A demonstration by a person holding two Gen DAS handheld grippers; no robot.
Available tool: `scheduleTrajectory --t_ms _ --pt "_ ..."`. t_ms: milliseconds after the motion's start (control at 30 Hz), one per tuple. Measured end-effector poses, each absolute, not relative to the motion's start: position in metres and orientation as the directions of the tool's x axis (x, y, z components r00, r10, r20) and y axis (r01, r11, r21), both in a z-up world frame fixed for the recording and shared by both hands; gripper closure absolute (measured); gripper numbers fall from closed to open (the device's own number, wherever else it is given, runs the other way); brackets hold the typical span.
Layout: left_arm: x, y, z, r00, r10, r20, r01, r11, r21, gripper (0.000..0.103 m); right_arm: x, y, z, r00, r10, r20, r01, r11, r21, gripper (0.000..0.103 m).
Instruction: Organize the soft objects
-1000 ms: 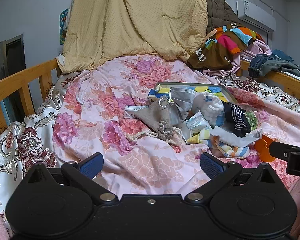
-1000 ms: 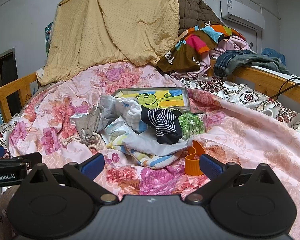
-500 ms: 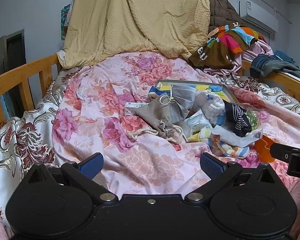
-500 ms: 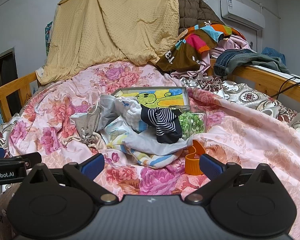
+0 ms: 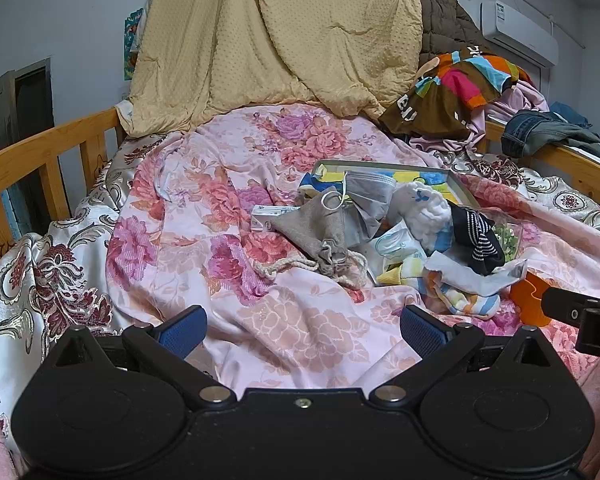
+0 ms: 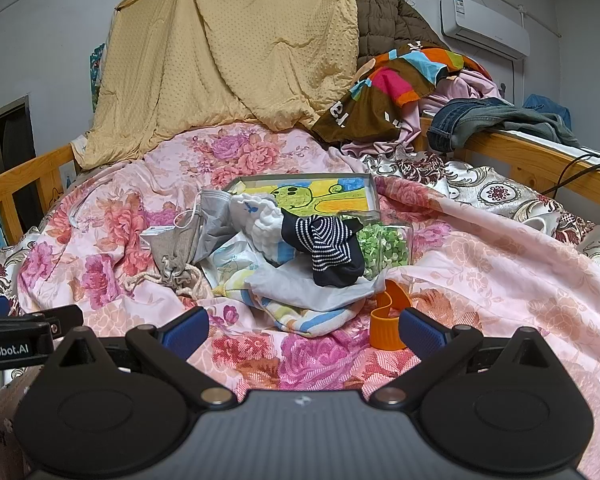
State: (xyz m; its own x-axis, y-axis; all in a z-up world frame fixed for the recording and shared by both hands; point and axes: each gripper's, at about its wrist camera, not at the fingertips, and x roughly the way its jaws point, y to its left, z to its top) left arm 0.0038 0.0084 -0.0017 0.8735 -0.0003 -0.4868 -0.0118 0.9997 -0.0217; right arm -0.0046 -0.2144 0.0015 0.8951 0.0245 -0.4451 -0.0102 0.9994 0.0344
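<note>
Both tools wide apart and empty, low over the bed, short of the soft pile.

The left tool (image 5: 302, 330) and right tool (image 6: 304, 330) grip nothing. The pile (image 6: 284, 248) lies at twelve o'clock on the floral quilt (image 6: 480, 280): striped sock (image 6: 328, 246) on top, grey pouch (image 6: 176, 248) at its nine, face mask (image 6: 214, 210) at ten. All look light, limp and likely to drape, so pinch a bunched fold; the pouch's cord (image 5: 284, 266) may snag. An orange piece (image 6: 386, 320) sits at five.
</note>
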Motion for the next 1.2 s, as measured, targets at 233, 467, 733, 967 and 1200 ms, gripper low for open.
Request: scheduleTrajectory --t_ms 233,467,733,967,1200 --pt "0.004 0.009 -0.002 0.873 0.000 -0.487 -0.012 1.000 -0.022 0.001 -0.005 -0.215 0.002 0.895 0.025 -0.445 -0.010 0.999 0.035 0.000" --pt "0.004 0.009 -0.002 0.873 0.000 -0.487 -0.011 1.000 -0.021 0.001 -0.006 -0.215 0.003 0.895 0.024 -0.444 -0.010 0.999 0.034 0.000" --pt "0.003 0.009 -0.002 0.874 -0.001 -0.485 -0.013 1.000 -0.026 0.001 -0.003 -0.215 0.001 0.883 0.033 -0.468 -0.010 0.999 0.051 0.000" --pt "0.005 0.009 -0.005 0.872 0.004 -0.490 -0.013 1.000 -0.015 0.001 -0.005 -0.215 0.011 0.879 0.044 -0.475 -0.016 0.998 0.062 0.000" --pt "0.013 0.005 -0.010 0.873 0.000 -0.488 -0.014 1.000 -0.024 0.001 0.007 -0.221 0.008 0.839 0.084 -0.538 -0.005 0.989 0.146 0.000"
